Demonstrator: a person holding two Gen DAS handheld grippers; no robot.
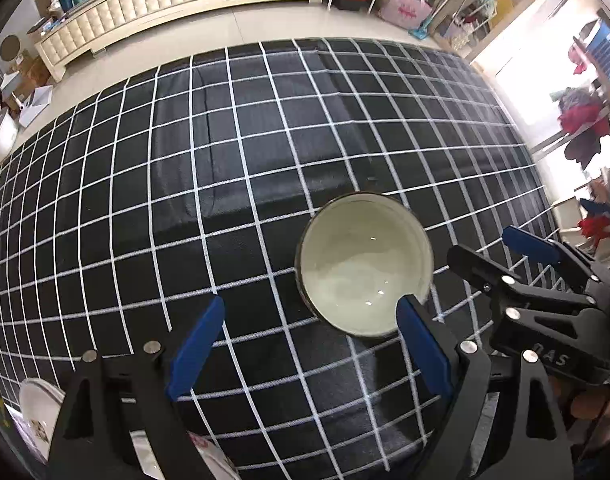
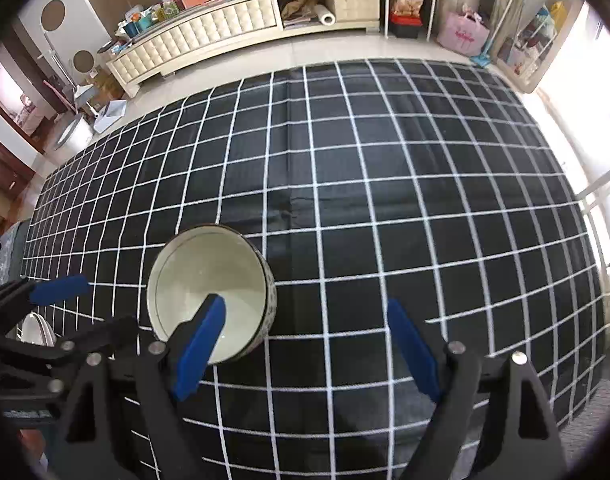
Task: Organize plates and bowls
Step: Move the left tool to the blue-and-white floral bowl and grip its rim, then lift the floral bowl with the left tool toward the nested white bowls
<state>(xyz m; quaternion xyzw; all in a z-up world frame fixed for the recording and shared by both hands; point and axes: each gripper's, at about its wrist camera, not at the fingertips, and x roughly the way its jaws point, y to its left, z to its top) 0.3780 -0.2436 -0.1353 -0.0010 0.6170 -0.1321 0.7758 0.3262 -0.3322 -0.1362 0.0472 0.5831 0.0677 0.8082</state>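
A pale green bowl (image 1: 365, 264) with a dark patterned outside stands upright and empty on the black checked tablecloth (image 1: 185, 160). My left gripper (image 1: 311, 346) hovers open just left of it, its right pad overlapping the bowl's near rim in this view. In the right wrist view the bowl (image 2: 209, 288) sits at the left. There my right gripper (image 2: 307, 348) is open, with its left pad in front of the bowl's inside and its right pad over bare cloth. Neither gripper holds anything. Each gripper shows in the other's view: the right gripper (image 1: 479, 242) and the left gripper (image 2: 111, 302).
White plates (image 1: 37, 408) show at the near left edge, partly hidden behind my left gripper; their rims (image 2: 35, 330) also appear in the right wrist view. The tablecloth (image 2: 385, 180) stretches far and right. Beyond it are floor, a cream cabinet (image 2: 209, 36) and clutter.
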